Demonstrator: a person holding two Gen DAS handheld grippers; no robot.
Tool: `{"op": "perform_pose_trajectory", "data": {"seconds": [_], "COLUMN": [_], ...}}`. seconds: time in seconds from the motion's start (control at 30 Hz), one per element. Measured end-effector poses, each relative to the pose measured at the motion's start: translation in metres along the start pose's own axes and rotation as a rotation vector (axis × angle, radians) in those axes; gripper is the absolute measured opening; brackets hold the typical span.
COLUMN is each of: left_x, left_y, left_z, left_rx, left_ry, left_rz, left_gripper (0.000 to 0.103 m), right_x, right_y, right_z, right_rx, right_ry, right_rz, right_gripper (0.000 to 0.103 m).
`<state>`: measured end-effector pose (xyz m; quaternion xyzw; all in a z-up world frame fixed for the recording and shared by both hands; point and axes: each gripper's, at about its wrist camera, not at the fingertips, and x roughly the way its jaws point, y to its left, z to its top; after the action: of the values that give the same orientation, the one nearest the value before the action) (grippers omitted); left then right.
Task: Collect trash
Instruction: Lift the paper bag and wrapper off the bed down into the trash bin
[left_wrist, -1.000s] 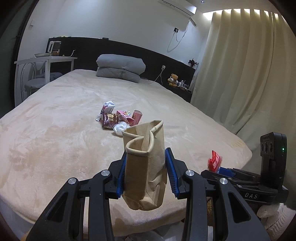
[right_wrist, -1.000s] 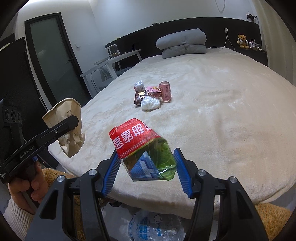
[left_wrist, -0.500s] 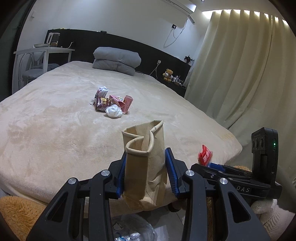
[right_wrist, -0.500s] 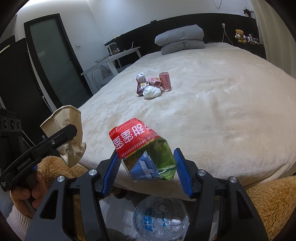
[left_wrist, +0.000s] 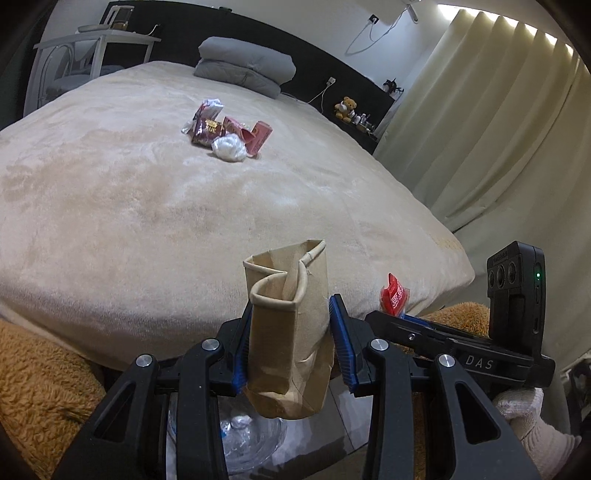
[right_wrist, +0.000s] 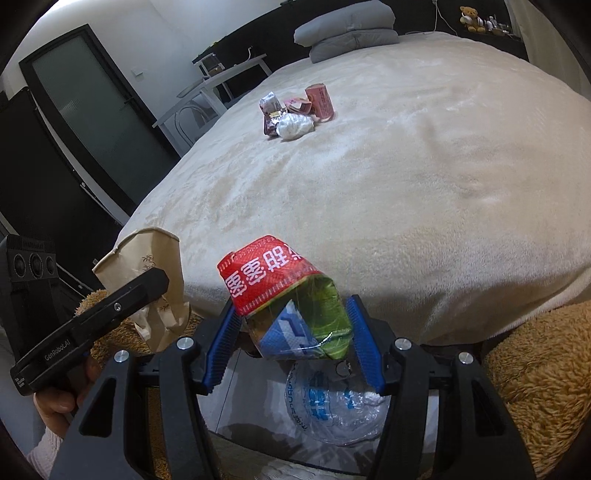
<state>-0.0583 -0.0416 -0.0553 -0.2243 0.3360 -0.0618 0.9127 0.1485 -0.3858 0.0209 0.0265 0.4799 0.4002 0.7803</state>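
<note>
My left gripper (left_wrist: 290, 347) is shut on a crushed brown paper cup (left_wrist: 288, 332), held past the foot of the bed; the cup also shows in the right wrist view (right_wrist: 155, 288). My right gripper (right_wrist: 291, 339) is shut on a red, green and blue snack wrapper (right_wrist: 291, 306), whose red end shows in the left wrist view (left_wrist: 394, 297). A clear plastic trash bag (right_wrist: 332, 406) lies on the floor below both grippers (left_wrist: 251, 435). A pile of wrappers, a pink can and a white crumpled ball (left_wrist: 227, 134) remains mid-bed (right_wrist: 295, 114).
The beige bed (left_wrist: 147, 221) fills the view, grey pillows (left_wrist: 247, 70) at its head. A fuzzy brown rug (right_wrist: 535, 369) flanks the bag. A white desk and chair (left_wrist: 74, 55) stand left, curtains (left_wrist: 498, 129) right, a dark door (right_wrist: 92, 110) left.
Both grippers have drawn back from the bed and tilted down with their loads. The trash bag on the floor has come into view below them.
</note>
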Motion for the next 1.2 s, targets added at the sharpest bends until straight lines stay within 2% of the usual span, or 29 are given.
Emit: {"op": "perform_pose_trajectory", "data": {"seconds": [0.17,0.5,0.73,0.97,1.2], "left_x": [0.006,0.041,0.067,0.085,0.097], "left_y": [0.012,0.022,0.031,0.037,0.043], "left_z": [-0.005,-0.027,-0.040,-0.048,-0.054], "left_rx": [-0.068,-0.160,-0.219,-0.231,-0.244], "left_ry": [0.052,0.250,0.381,0.463,0.527], "left_rz": [-0.014,-0.042,-0.014,0.040,0.087], "left_gripper": [0.037,0.037,0.037,0.037,0.038], "right_x": [0.009,0.039,0.063,0.085,0.099], "right_y": [-0.002,-0.014,-0.026,-0.033,-0.038], "right_z": [-0.003,-0.011,-0.019,-0.029,-0.037], "right_rx": [0.023,0.106,0.179,0.219,0.273], "right_ry": [0.049,0.205,0.320,0.425,0.487], "right_rz": [0.011,0.015,-0.005,-0.053,-0.083], "right_gripper": [0.058,0.058,0.058,0.058,0.058]}}
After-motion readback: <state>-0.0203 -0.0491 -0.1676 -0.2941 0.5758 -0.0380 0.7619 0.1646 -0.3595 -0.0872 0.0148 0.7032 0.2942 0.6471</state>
